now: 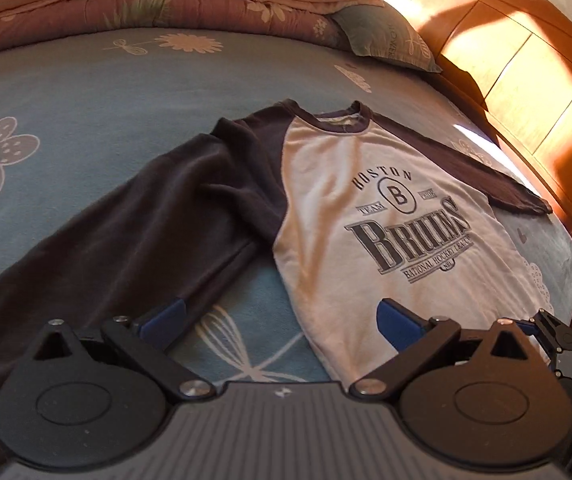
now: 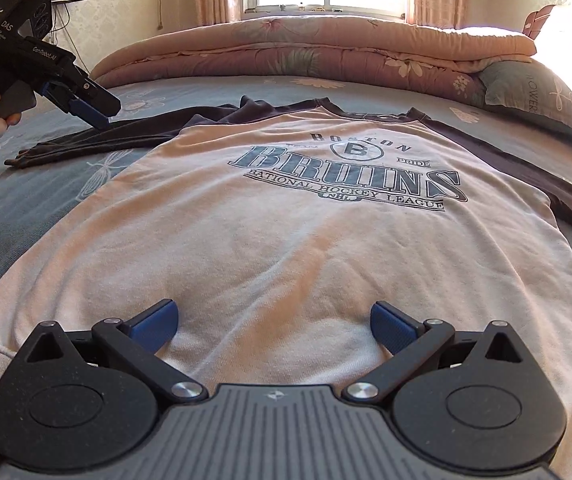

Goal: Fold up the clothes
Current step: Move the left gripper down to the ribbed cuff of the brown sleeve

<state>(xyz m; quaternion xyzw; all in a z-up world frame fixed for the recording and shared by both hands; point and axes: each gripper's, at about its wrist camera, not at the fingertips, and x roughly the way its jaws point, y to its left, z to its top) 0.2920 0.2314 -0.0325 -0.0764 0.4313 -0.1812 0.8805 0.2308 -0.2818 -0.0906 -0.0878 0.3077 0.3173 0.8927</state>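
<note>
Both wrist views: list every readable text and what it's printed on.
"BOSTON", "B", "BRUINS", "NATIONAL HOCKEY LEAGUE", "NHL", "PRIDE": chest print on the white sweatshirt with dark raglan sleeves.
"TEAM": same print, readable only in the left wrist view.
"DAS", "GenRobot.AI": black body of the left gripper; smaller lines under "DAS" are too small to read.
"FLOWERS": grey-green pillow, partly cut off; its other script is unreadable.
</note>
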